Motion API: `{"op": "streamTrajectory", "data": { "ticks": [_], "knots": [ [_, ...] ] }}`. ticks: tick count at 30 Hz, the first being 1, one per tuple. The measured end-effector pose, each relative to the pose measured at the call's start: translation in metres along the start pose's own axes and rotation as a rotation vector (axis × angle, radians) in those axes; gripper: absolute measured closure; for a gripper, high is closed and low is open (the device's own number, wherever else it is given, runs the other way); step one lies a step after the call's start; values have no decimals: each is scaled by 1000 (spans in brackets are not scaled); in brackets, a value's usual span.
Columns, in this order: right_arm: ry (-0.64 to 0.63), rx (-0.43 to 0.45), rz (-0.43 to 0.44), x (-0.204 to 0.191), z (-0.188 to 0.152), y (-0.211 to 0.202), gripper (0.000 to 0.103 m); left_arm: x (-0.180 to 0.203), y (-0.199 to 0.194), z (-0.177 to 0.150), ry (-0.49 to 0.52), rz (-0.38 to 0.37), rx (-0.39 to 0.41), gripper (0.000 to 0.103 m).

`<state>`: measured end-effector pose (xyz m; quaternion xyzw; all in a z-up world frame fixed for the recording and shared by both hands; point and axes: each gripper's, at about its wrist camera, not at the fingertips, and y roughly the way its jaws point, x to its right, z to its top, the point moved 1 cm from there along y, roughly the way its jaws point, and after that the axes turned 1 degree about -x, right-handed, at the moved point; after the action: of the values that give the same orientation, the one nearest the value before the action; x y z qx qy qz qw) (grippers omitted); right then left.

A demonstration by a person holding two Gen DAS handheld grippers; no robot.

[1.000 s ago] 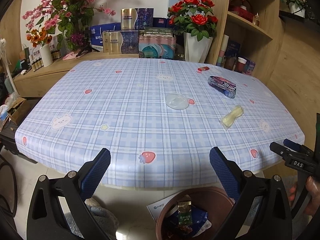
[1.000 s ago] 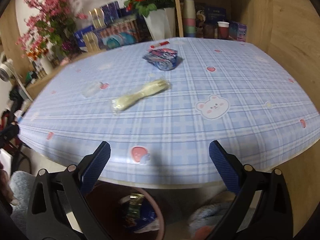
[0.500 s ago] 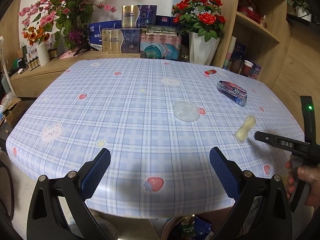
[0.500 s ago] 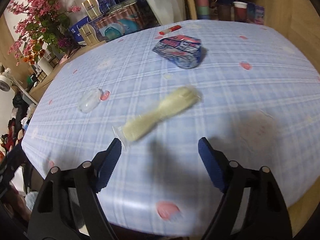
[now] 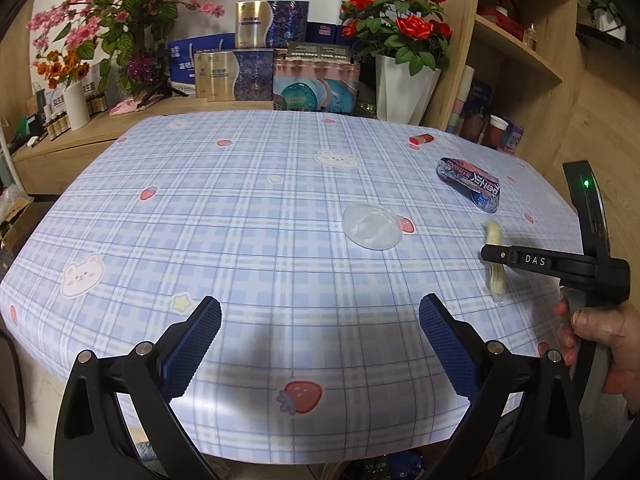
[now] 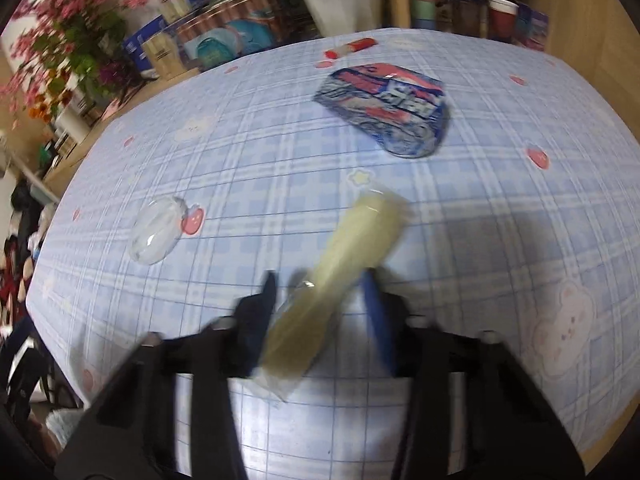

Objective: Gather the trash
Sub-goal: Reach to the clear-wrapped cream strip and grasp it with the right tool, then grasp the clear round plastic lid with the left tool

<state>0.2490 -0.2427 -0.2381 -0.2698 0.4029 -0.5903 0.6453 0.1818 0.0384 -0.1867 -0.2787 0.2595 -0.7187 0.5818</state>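
A pale yellow twisted wrapper [image 6: 344,252] lies on the blue plaid table [image 5: 240,208] near its right edge. My right gripper [image 6: 322,300] straddles the wrapper's narrow middle. Its jaws are closing, with a small gap still showing on the left side; the picture is blurred. In the left wrist view a hand holds that gripper's black frame [image 5: 560,266] over the wrapper [image 5: 494,236]. Farther back lie a crumpled blue and red snack bag [image 6: 384,100], a clear plastic lid [image 6: 156,232] and a small red piece [image 6: 356,46]. My left gripper [image 5: 320,336] hangs open and empty over the near edge.
Behind the table stand a white vase of red roses [image 5: 404,88], stacked boxes [image 5: 256,64] and pink flowers [image 5: 104,20] on a low wooden sideboard. A wooden shelf unit [image 5: 520,52] with cups rises at the right. The table drops away at its near and right edges.
My right gripper came forward and down over the table onto the yellow wrapper, and its jaws narrowed around it. My left gripper moved forward over the table edge; the bin below left view.
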Motion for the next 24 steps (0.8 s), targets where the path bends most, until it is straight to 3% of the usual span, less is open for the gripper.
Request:
{"op": "streamTrajectory", "data": {
  "ticks": [2,9,20,24],
  "knots": [
    [-25,13,4,-1,-1,-2,82,3,6,3,9,-15,-11,6],
    [-68,61,17,1,-4,-12,92,17,38,28,27,-80,-58,6],
    [-24,135,70,17,-13,-41,92,42,109,69,89,-57,-170,6],
    [3,151,83,23,-20,-52,92,49,132,71,111,-31,-218,11]
  ]
}}
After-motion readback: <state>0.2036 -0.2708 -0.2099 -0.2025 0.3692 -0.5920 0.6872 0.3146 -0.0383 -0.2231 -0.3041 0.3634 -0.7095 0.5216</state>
